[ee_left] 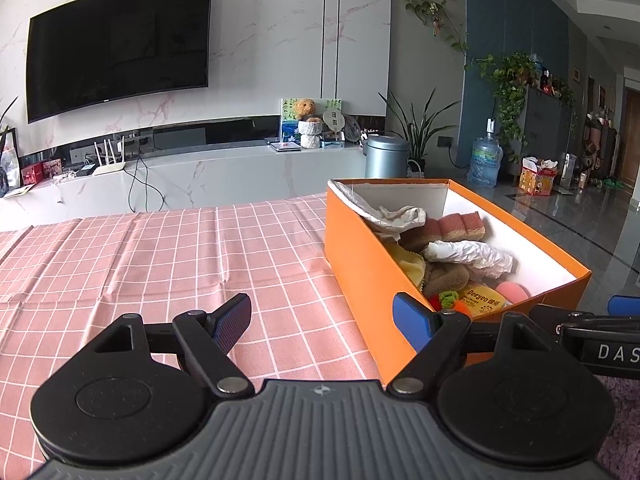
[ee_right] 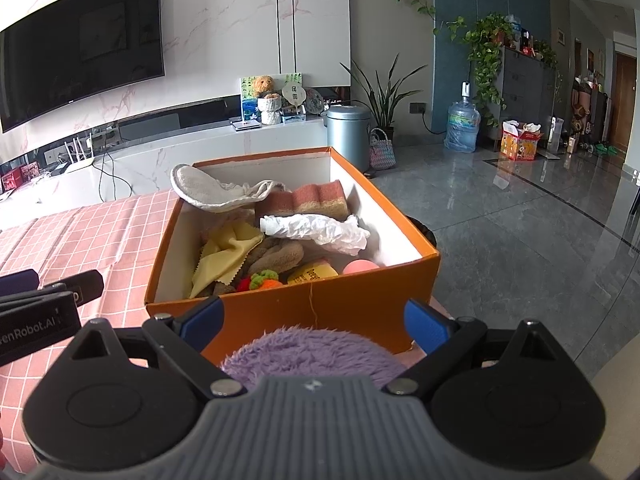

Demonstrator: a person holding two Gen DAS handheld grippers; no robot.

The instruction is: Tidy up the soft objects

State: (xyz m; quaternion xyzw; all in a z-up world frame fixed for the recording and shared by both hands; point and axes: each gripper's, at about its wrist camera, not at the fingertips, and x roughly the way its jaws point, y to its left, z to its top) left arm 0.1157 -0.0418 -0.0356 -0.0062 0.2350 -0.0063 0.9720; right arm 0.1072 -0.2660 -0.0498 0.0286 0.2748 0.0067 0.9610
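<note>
An orange cardboard box stands on the pink checked tablecloth. It holds a white cloth, a pink-and-tan sponge, crumpled white paper, a yellow cloth, a brown plush piece, a yellow packet and a pink round puff. A purple fluffy item lies just before the box's near wall, between the spread fingers of my open right gripper. My left gripper is open and empty, low over the cloth beside the box's left wall.
The box sits near the table's right edge, with grey tiled floor beyond. The two grippers are close side by side. A low white TV console, a metal bin and potted plants stand behind the table.
</note>
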